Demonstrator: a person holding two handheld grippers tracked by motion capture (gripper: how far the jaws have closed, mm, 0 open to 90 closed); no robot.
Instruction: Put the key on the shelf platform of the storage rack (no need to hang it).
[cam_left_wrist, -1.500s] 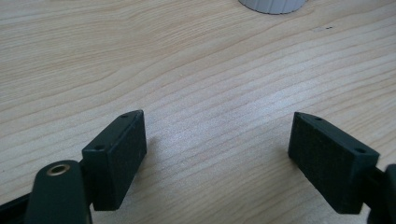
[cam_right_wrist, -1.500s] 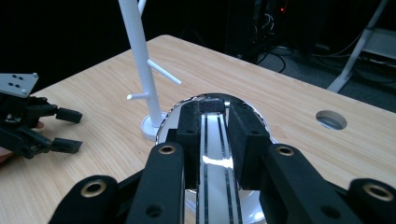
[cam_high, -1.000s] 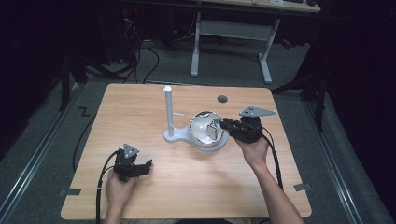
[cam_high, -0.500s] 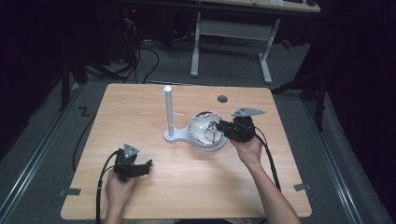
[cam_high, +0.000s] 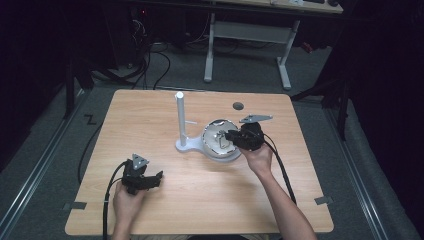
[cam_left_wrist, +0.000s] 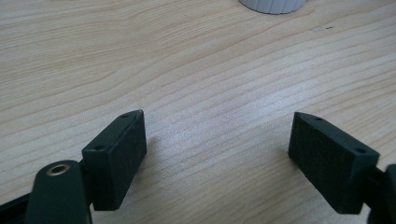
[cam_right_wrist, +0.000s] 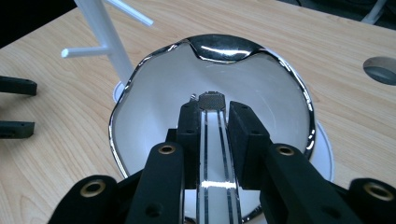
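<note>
At the left of the high view we see the left gripper (cam_high: 150, 178) low over the near part of the wooden table (cam_high: 150, 115), held in the person's left hand (cam_high: 127, 202) with its cable trailing toward the near edge; in the left gripper view its jaws stand wide apart over bare wood grain, with nothing between them, and the ribbed white edge of the bowl's base (cam_left_wrist: 273, 4) sits at the top of that view; moving right, we find a white stand (cam_high: 181, 120) upright near the middle of the table, a slim post with short side pegs, its flat foot touching the base of the bowl; just beside it sits the white bowl (cam_high: 214, 134) with a shiny chrome rim, which we see in the right gripper view as a wavy-edged rim (cam_right_wrist: 140, 70) around a white inside; the right gripper (cam_high: 226, 137) reaches into the bowl from the right, held in the person's right hand (cam_high: 259, 159); in the right gripper view its jaws stand narrow, closed on a thin flat strip (cam_right_wrist: 212, 154) with dark lines along it, whose small meshed tip (cam_right_wrist: 211, 100) pokes out just past the fingertips over the bowl's inside; farther right and back, we note a small dark round hole (cam_high: 238, 105) in the tabletop, well apart from the bowl.
</note>
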